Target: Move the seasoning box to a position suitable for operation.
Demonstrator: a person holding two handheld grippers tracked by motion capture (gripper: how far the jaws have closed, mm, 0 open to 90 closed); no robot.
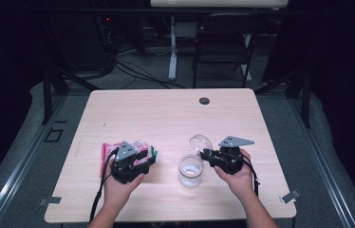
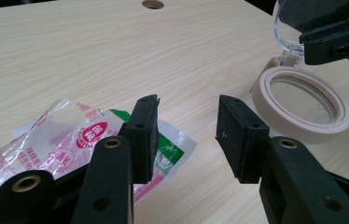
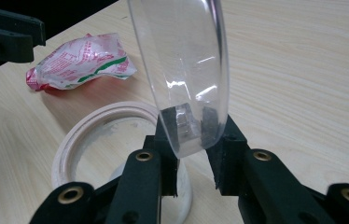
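A clear round lid [image 3: 182, 70] stands on edge, pinched at its rim by my right gripper [image 3: 191, 130], which is shut on it. In the high view the lid [image 1: 200, 142] hangs just above and beyond an open clear jar [image 1: 191, 170] with a beige rim [image 2: 303, 105]. My right gripper [image 1: 205, 153] is just right of the jar. A red, white and green plastic packet [image 1: 137, 147] lies flat at the left. My left gripper [image 2: 186, 107] is open and empty, its left jaw over the packet's [image 2: 70, 135] corner. It sits low over the packet in the high view [image 1: 148, 156].
The wooden table [image 1: 166, 118] has a round cable hole [image 1: 204, 100] near its far edge. A folding chair [image 1: 223, 42] and a desk leg [image 1: 172, 47] stand behind the table. The table's middle and far half are bare wood.
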